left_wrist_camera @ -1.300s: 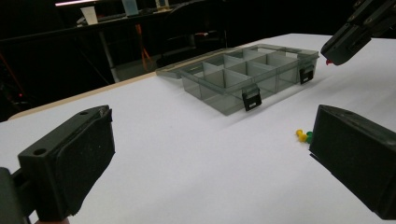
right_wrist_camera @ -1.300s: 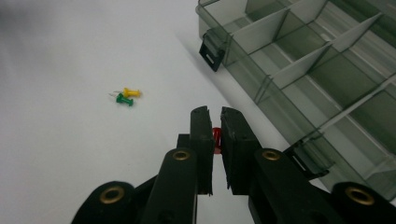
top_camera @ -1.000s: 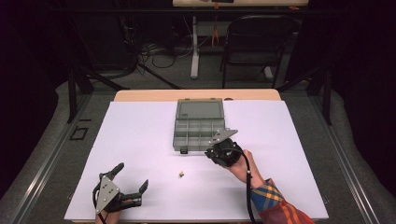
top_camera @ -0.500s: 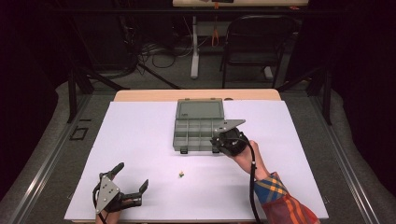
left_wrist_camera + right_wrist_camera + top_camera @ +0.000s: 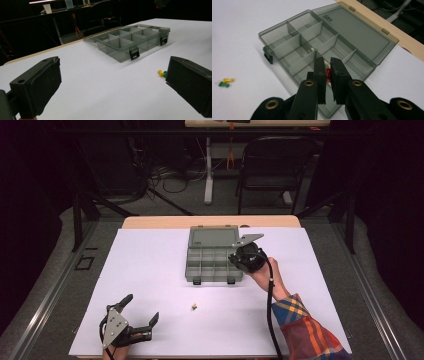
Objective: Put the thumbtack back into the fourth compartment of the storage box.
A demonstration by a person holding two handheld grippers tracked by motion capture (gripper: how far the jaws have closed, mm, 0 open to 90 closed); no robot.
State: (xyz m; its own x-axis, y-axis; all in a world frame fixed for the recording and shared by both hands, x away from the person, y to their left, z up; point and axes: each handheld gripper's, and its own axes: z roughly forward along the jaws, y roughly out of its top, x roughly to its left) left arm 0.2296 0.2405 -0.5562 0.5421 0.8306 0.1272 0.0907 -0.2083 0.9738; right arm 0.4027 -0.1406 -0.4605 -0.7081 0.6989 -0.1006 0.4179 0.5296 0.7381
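Over the box your right gripper hangs above a near-right compartment, jaws pressed almost together. Right gripper view: a red pin shows in the narrow gap between the jaws, just above or inside that compartment. You look to be pinching it, but contact isn't clear, so I can't tell for sure whether it's gripped or already lying in the tray. Holding it low and straight over the cell makes sense: a pin dropped from there lands in that cell, not across a divider.

Box sits mid-table with its lid folded flat back, so all cells are open from above and nothing blocks your approach.

Your left gripper rests at the near-left corner of the table, jaws spread wide, holding nothing, well apart from the box. Parked there it stays out of the right hand's way.

Loose pins, yellow and green, lie together on the table between the two grippers, in front of the box; left gripper view puts them just beside its right jaw. Likely next to be sorted.
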